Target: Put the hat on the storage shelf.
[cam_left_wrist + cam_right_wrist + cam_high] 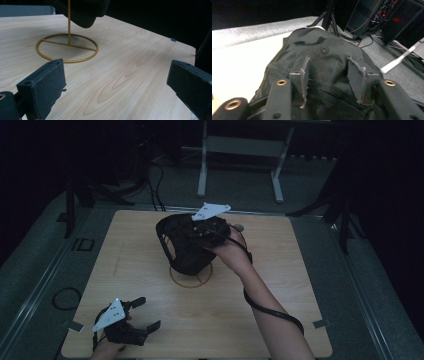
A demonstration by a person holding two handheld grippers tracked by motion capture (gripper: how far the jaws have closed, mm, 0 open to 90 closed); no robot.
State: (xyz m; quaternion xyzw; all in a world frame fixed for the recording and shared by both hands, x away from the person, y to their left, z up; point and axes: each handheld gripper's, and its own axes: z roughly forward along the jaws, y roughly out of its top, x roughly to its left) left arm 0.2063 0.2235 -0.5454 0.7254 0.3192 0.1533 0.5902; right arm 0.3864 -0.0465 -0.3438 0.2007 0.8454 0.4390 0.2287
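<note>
A black mesh cap (182, 245) sits on top of a thin gold stand whose ring base (191, 279) lies on the wooden table (280, 270) near its middle. My right gripper (202, 234) rests over the cap's right side, held by a hand. In the right gripper view its jaws (328, 62) stand apart on the cap's crown (312, 42), pads not pressing the fabric. My left gripper (149, 313) is at the table's front left corner, open and empty. In the left gripper view its jaws (116, 75) frame bare wood, with the ring base (67, 61) and the cap's lower edge (82, 12) beyond.
A white-legged frame (240, 150) stands on the floor behind the table. Cables (155, 185) run at the back left and a coil (66, 298) lies left of the table. The right gripper's cable (272, 312) loops beside the forearm. Tape marks (322, 323) sit at the front corners.
</note>
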